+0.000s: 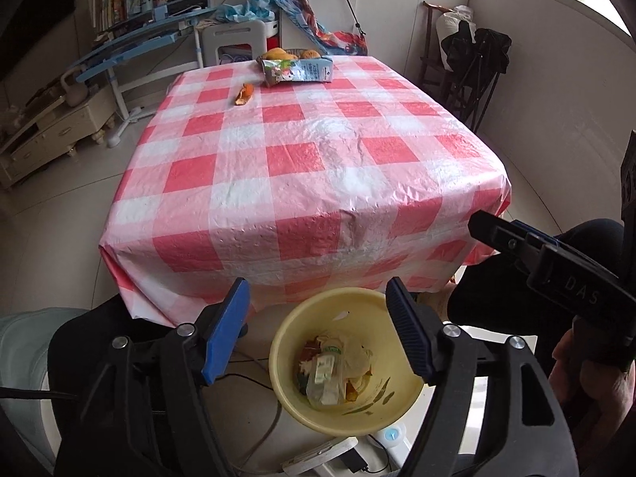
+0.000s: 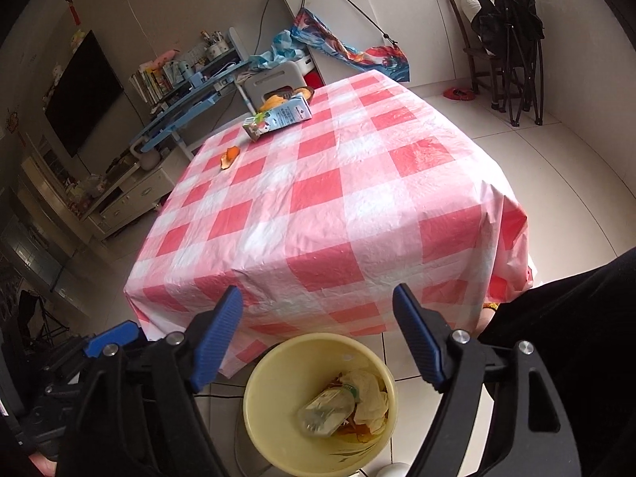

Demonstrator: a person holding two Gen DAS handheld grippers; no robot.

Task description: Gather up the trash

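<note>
Both the left gripper (image 1: pixel 318 310) and right gripper (image 2: pixel 318 318) hung released above the yellow bin (image 2: pixel 258 417); an orange peel (image 1: pixel 243 94) and carton (image 1: pixel 296 71) lay far across the table (image 1: pixel 310 167).

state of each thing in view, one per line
left gripper: open, empty, above the bin
right gripper: open, empty, above the bin
yellow bin: on the floor, partly filled with trash
snack bag: lying flat on the table
orange peel: loose on the table

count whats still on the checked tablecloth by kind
orange peel: 1
flattened drink carton: 1
plate of fruit: 1
total: 3
</note>
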